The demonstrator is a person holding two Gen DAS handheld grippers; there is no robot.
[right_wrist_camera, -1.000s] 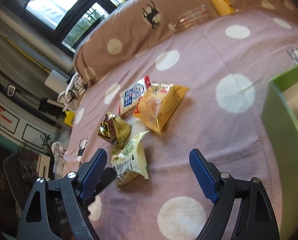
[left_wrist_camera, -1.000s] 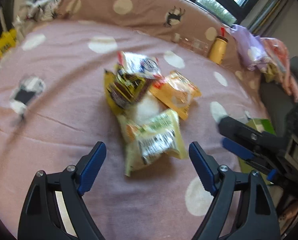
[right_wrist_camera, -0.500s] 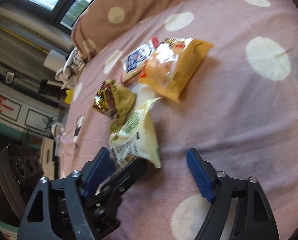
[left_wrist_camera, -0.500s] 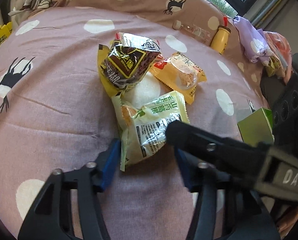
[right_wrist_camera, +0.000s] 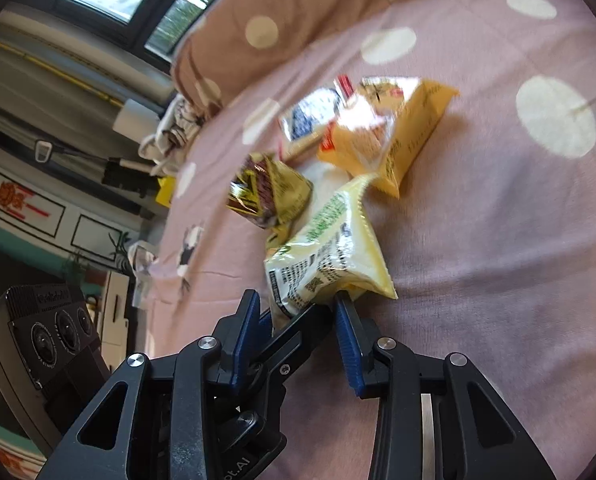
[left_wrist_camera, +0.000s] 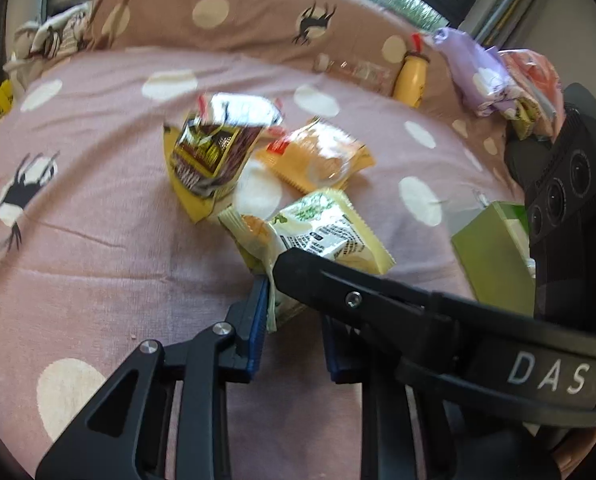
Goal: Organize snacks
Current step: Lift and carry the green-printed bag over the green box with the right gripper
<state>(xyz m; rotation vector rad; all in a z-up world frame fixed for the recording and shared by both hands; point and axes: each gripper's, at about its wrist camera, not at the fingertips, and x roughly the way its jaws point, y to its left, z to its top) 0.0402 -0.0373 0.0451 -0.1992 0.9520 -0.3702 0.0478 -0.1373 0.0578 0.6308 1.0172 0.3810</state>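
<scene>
A pale yellow-green snack packet (left_wrist_camera: 329, 236) lies nearest on the pink dotted bedspread (left_wrist_camera: 98, 240); it also shows in the right wrist view (right_wrist_camera: 329, 256). Both grippers have closed in on its near edge from opposite sides. My left gripper (left_wrist_camera: 294, 320) is narrowed around the packet's corner, partly hidden by the right gripper's finger (left_wrist_camera: 337, 292). My right gripper (right_wrist_camera: 298, 320) is narrowed too, with the left gripper's finger between its jaws. An orange packet (left_wrist_camera: 317, 156), a dark yellow-brown packet (left_wrist_camera: 210, 160) and a silver-blue packet (right_wrist_camera: 309, 116) lie behind.
A green box (left_wrist_camera: 493, 256) stands open at the right of the bed. A yellow bottle (left_wrist_camera: 411, 80), a clear bottle (left_wrist_camera: 353, 70) and a pile of bags (left_wrist_camera: 497, 76) lie along the brown pillow (left_wrist_camera: 258, 12) at the back.
Both grippers moved in to the pale yellow-green packet and narrowed from wide open. The right gripper's finger now crosses in front of the left wrist view.
</scene>
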